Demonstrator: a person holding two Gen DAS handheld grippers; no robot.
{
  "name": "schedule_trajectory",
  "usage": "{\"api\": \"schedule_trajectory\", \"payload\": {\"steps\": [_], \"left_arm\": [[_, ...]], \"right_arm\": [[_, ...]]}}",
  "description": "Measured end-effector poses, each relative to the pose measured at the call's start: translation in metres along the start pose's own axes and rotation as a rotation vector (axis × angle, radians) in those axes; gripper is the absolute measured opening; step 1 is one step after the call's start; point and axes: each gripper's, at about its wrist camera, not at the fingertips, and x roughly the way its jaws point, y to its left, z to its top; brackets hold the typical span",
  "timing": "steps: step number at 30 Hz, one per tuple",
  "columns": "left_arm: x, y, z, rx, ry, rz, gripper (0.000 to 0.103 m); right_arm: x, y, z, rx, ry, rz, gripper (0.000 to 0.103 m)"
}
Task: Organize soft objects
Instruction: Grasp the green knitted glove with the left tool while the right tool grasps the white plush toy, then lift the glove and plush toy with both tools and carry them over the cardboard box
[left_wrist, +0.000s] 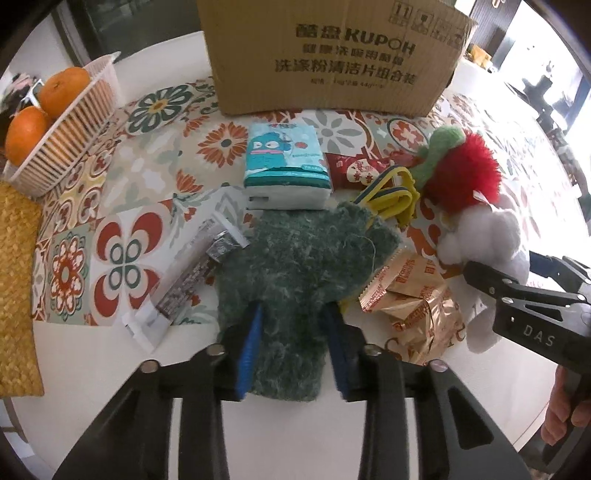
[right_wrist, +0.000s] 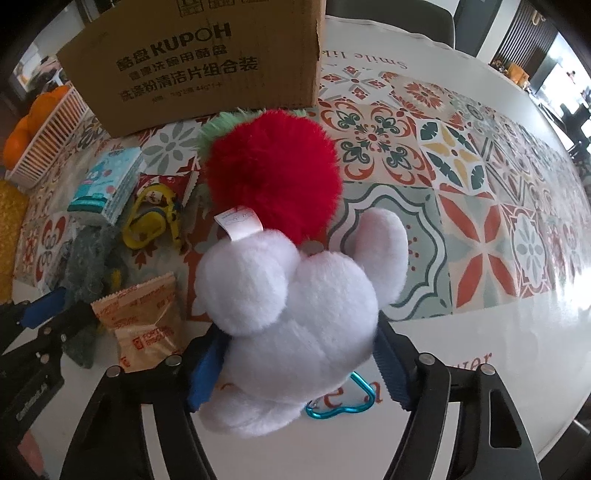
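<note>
A fuzzy dark green glove (left_wrist: 295, 266) lies on the patterned tablecloth; it also shows in the right wrist view (right_wrist: 86, 254). My left gripper (left_wrist: 293, 350) has its blue pads (left_wrist: 249, 354) against both sides of the glove's cuff, shut on it. A white plush toy (right_wrist: 295, 314) with a red pompom (right_wrist: 273, 166) and a green tuft lies to the right; it also shows in the left wrist view (left_wrist: 484, 236). My right gripper (right_wrist: 299, 376) is shut on the white plush's body. A turquoise carabiner (right_wrist: 343, 402) hangs from the plush.
A cardboard box (left_wrist: 332, 55) stands at the back. A tissue pack (left_wrist: 286, 170), yellow clips (left_wrist: 391, 195), gold snack packets (left_wrist: 410, 306), a red packet (left_wrist: 358, 170) and a wrapped bar (left_wrist: 188, 280) lie around. A white basket (left_wrist: 70, 129) of oranges is at the left, beside a woven mat (left_wrist: 16, 288).
</note>
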Motion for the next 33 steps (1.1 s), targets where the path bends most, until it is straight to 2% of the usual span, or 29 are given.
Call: {"api": "schedule_trajectory", "payload": {"steps": [6, 7, 8, 14, 21, 33], "left_arm": [[-0.015, 0.006, -0.017, -0.040, -0.041, -0.017, 0.019], [-0.017, 0.010, -0.020, -0.048, -0.050, -0.018, 0.009], [-0.019, 0.005, -0.021, -0.053, -0.057, -0.018, 0.007], [-0.037, 0.004, -0.036, -0.048, -0.116, -0.041, 0.007], [-0.056, 0.006, -0.033, -0.059, -0.172, -0.078, 0.007], [-0.109, 0.005, -0.026, -0.052, -0.322, -0.101, 0.007]], "right_arm": [[-0.019, 0.003, -0.017, -0.012, -0.033, 0.027, 0.071], [-0.022, 0.006, -0.018, -0.017, -0.041, 0.020, 0.071], [-0.026, 0.007, -0.019, -0.024, -0.052, 0.014, 0.071], [-0.045, 0.010, -0.016, -0.026, -0.093, 0.008, 0.071], [-0.062, 0.016, -0.016, -0.025, -0.135, 0.020, 0.071], [-0.104, 0.019, -0.011, -0.004, -0.237, 0.073, 0.071]]}}
